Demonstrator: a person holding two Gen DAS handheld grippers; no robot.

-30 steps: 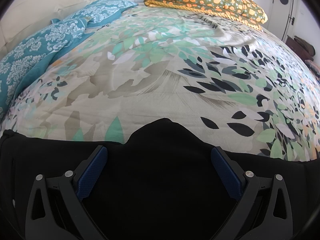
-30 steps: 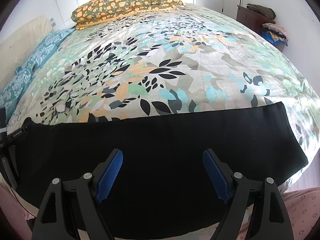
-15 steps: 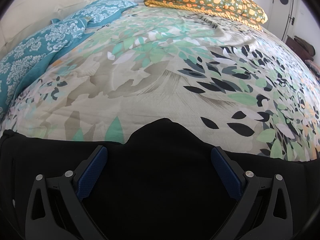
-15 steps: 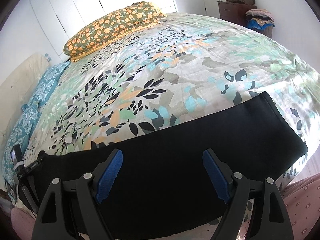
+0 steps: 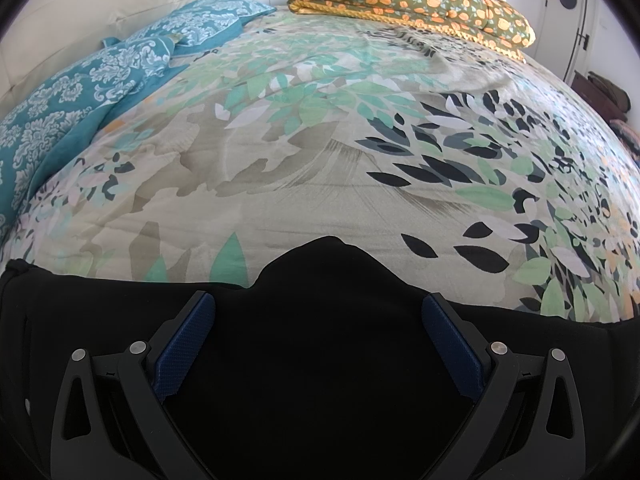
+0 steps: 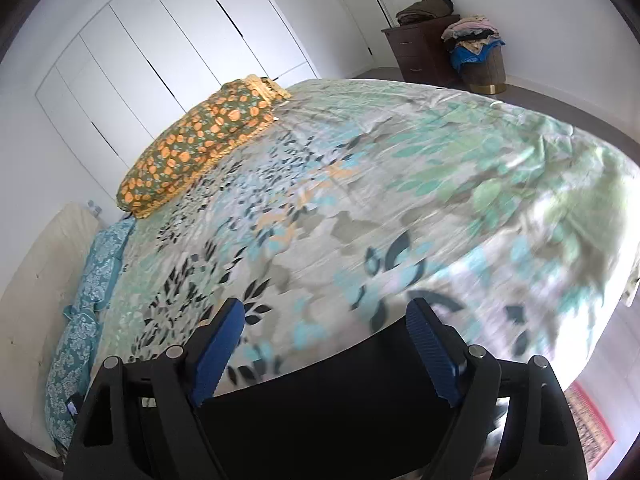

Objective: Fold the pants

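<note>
The black pants (image 5: pixel 320 360) are laid flat along the near edge of the bed (image 5: pixel 320 180), at 6 o'clock in both views. The left gripper (image 5: pixel 320 344) is held wide open over them, with nothing gripped. The right gripper (image 6: pixel 324 344) is wide open too, over the leg end. A fold is likely being started; next, an edge must be pinched.

Bright daylight, both views; strong fisheye bulge, dark vignette at corners. Left wrist view sharp. Right wrist view motion-blurred, leaf-patterned bedspread (image 6: pixel 400 208) overexposed toward its right edge. Black fabric pants (image 5: pixel 320 360) featureless, underexposed.
</note>
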